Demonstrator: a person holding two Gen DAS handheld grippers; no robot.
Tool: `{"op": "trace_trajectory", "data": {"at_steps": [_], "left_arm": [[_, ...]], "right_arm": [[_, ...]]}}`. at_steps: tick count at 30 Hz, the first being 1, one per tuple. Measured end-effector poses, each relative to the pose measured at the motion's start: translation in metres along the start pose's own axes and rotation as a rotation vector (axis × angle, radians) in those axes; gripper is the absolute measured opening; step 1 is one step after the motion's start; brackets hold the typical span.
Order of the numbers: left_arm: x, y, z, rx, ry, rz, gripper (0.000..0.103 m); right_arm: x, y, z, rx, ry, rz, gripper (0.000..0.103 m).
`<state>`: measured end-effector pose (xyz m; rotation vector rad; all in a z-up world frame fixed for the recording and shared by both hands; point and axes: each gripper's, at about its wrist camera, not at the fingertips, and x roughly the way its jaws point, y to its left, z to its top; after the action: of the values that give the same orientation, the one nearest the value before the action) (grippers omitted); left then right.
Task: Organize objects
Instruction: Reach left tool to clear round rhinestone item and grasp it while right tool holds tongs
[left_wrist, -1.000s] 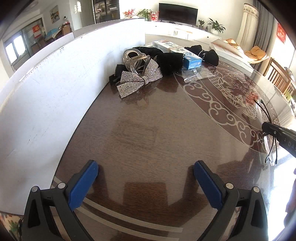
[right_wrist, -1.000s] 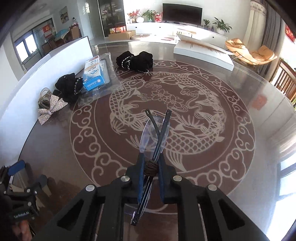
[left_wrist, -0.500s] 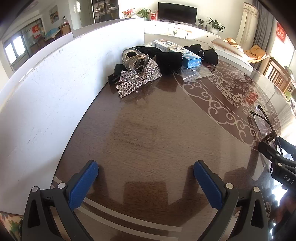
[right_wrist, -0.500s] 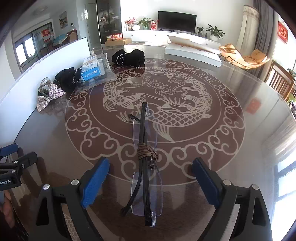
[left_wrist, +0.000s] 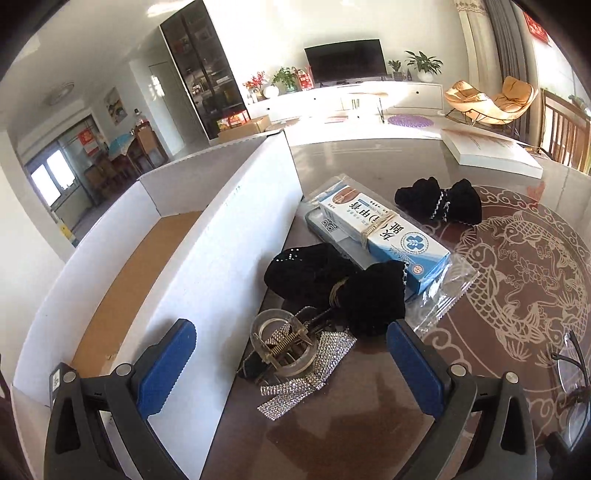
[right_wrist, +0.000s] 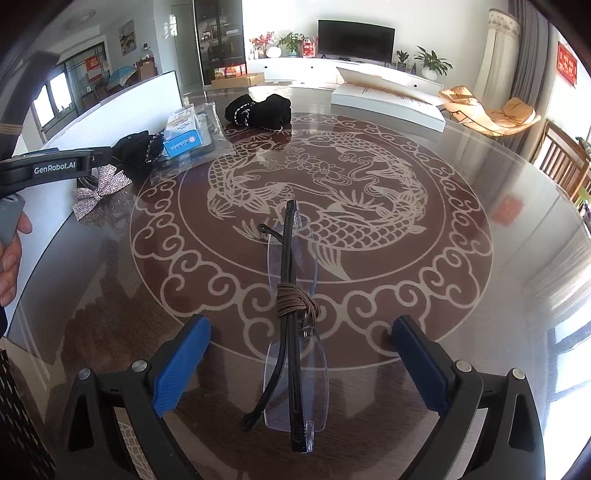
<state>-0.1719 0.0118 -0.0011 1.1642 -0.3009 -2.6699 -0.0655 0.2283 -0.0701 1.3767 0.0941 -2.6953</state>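
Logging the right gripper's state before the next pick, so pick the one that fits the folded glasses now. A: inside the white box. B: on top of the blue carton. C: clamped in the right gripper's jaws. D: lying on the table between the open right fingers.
D: the right gripper is open, its blue pads wide apart, and the folded glasses, bound with brown cord, lie on the table between them.

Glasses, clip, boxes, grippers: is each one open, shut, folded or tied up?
glasses: folded, tied with cord, lying on table
hair clip: shut, on the sparkly bow
blue box: closed, string-tied
white carton: open top
left gripper: open
right gripper: open
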Motion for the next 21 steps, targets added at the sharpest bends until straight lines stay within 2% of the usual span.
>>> {"op": "trace_trajectory", "data": {"at_steps": [6,9,10,12,13,15,19,21], "left_arm": [[0.022,0.000,0.008,-0.037,0.021,0.030,0.103],[0.029,-0.012,0.005,0.019,0.034,0.092,0.103],[0.032,-0.018,0.003,0.050,0.044,0.084,0.103],[0.042,-0.024,-0.004,0.069,0.130,-0.053,0.103],[0.044,-0.024,-0.009,0.056,0.151,-0.079,0.103],[0.038,-0.022,-0.015,0.039,0.126,-0.116,0.103],[0.022,-0.030,-0.028,0.077,0.076,-0.110,0.103],[0.024,-0.030,-0.025,0.074,0.079,-0.104,0.103]], "right_arm": [[0.000,0.000,0.000,0.000,0.000,0.002,0.100],[0.000,0.000,0.000,0.000,0.000,0.001,0.100],[0.000,0.000,0.000,0.000,0.000,0.001,0.100],[0.000,0.000,0.000,0.000,0.000,0.002,0.100],[0.000,0.000,0.000,0.000,0.000,0.002,0.100],[0.000,0.000,0.000,0.000,0.001,0.001,0.100],[0.000,0.000,0.000,0.000,0.000,0.001,0.100],[0.000,0.000,0.000,-0.001,0.000,0.002,0.100]]}}
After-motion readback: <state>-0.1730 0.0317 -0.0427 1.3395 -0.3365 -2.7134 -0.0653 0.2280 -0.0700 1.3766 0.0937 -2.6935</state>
